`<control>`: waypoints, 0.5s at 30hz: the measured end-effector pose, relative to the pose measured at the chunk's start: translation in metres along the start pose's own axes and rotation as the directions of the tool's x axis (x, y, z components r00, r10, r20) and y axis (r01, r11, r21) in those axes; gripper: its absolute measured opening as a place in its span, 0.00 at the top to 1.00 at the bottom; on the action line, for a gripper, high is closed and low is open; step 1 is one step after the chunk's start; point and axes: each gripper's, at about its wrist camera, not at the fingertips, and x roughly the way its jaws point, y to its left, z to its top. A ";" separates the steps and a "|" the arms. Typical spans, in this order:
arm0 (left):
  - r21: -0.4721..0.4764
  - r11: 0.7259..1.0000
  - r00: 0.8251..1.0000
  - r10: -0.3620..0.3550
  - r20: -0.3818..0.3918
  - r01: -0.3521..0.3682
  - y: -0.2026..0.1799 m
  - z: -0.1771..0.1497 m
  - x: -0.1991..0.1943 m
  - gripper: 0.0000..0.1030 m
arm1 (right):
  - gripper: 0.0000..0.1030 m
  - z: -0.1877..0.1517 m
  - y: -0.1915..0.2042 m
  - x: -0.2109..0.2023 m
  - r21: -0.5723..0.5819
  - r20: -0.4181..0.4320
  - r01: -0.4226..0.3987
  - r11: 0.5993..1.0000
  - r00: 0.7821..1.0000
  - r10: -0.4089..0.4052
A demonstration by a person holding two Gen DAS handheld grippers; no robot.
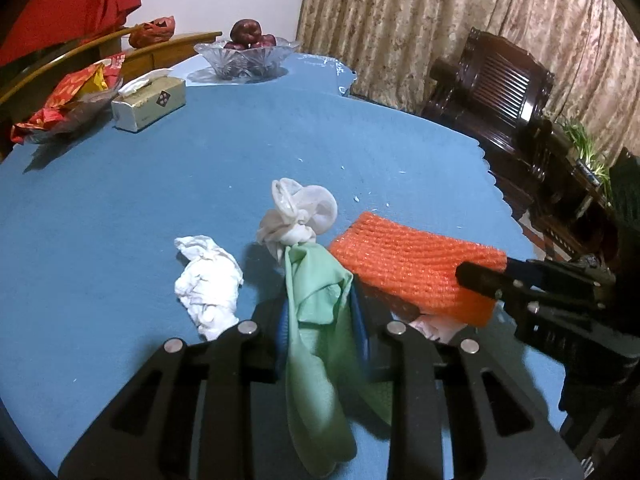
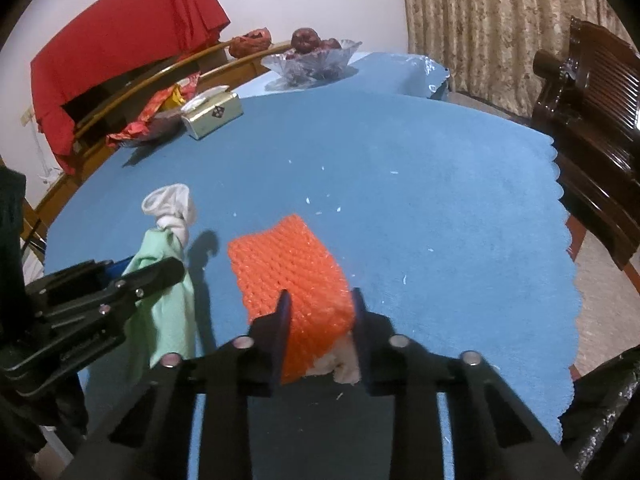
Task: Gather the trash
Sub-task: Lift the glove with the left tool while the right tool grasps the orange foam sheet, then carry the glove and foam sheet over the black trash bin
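Blue cloth covers the table (image 1: 120,200), and most of the trash is still on it or only just picked up. The left gripper (image 1: 320,320) has its fingers pinching a pale green rag (image 1: 316,280) knotted at its far end to a whitish rag bundle (image 1: 296,216); the green part hangs between and below the fingers, seemingly lifted just off the cloth. The right gripper (image 2: 320,312) has its fingers pressed against the two sides of an orange foam net (image 2: 292,272), with a bit of white tissue (image 2: 344,360) showing under its near end. A crumpled white tissue (image 1: 208,280) lies loose on the table, just left of the green rag and held by neither gripper. Small white crumbs (image 1: 356,199) are scattered farther out. At the far left sit a tissue box (image 1: 150,104) and a red wrapper pile (image 1: 68,100); a glass fruit bowl (image 1: 248,56) stands at the far edge. No bin or bag is in view, so I judge the task to be early: two pieces gripped, nothing visibly disposed of, one tissue and the crumbs left.
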 end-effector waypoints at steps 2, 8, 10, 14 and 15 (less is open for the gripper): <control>0.003 1.000 1.000 0.003 0.004 -0.003 -0.002 0.000 -0.005 0.75 | 0.88 0.003 0.001 -0.007 -0.009 0.014 -0.013 1.000 1.000 0.013; 0.000 1.000 1.000 0.003 0.004 -0.003 -0.005 -0.002 -0.018 0.75 | 0.88 0.007 0.002 -0.032 0.003 0.075 -0.018 1.000 0.997 0.018; 0.002 1.000 1.000 -0.003 0.007 0.003 -0.008 -0.003 -0.025 0.75 | 0.88 0.008 0.003 -0.042 0.007 0.094 -0.028 1.000 0.995 0.027; 0.009 1.000 1.000 -0.013 0.015 0.013 -0.017 -0.007 -0.038 0.75 | 0.88 0.006 0.003 -0.065 0.016 0.132 -0.021 1.000 0.991 0.018; 0.011 1.000 1.000 -0.014 0.017 0.014 -0.020 -0.007 -0.041 0.75 | 0.88 0.006 0.001 -0.071 0.025 0.141 -0.016 1.000 0.990 0.012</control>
